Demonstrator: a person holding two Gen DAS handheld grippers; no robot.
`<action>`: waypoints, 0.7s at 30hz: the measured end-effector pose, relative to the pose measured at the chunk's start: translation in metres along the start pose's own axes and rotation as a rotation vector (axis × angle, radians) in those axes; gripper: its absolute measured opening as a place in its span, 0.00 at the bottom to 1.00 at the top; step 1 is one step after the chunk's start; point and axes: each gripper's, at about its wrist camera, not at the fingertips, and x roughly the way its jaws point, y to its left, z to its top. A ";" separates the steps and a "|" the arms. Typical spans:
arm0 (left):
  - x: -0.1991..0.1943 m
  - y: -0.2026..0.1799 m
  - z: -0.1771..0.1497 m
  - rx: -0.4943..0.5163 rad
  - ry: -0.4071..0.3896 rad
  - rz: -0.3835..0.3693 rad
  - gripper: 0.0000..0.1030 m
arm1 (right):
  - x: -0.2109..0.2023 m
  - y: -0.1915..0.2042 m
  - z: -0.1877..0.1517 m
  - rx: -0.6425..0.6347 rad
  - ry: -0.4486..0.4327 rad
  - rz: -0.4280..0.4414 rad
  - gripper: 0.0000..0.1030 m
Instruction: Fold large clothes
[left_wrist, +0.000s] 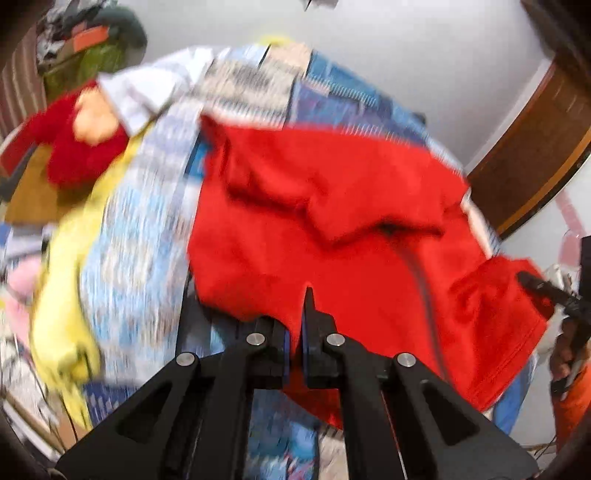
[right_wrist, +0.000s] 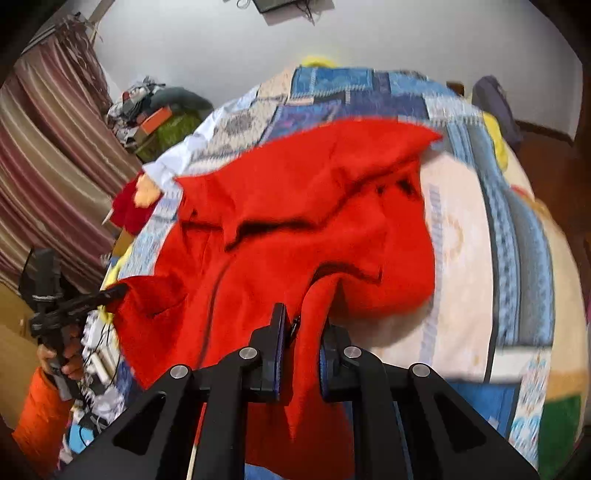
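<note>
Ahead of my left gripper (left_wrist: 297, 325), the red garment (left_wrist: 332, 221) lies rumpled on the patchwork bedspread (left_wrist: 140, 240); my fingers pinch its near edge. Through the right view, my right gripper (right_wrist: 303, 332) clamps a bunched fold of the same garment (right_wrist: 295, 221), which covers the bedspread (right_wrist: 480, 240).

Setting: a home bedroom. Indicators: a bed covered with a blue patchwork quilt (right_wrist: 498, 236); striped curtains (right_wrist: 48, 177) at left; a heap of clothes and boxes (right_wrist: 155, 114) in the far left corner; plain white walls (right_wrist: 332, 33); wooden furniture (left_wrist: 532, 147) at right.
</note>
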 end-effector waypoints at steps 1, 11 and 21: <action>-0.003 -0.003 0.018 0.013 -0.032 0.014 0.04 | 0.003 0.001 0.009 -0.007 -0.006 -0.006 0.11; 0.060 0.020 0.175 -0.076 -0.154 0.190 0.04 | 0.050 -0.043 0.155 0.097 -0.125 -0.127 0.11; 0.224 0.083 0.204 -0.227 0.044 0.321 0.06 | 0.180 -0.096 0.230 0.071 0.001 -0.208 0.11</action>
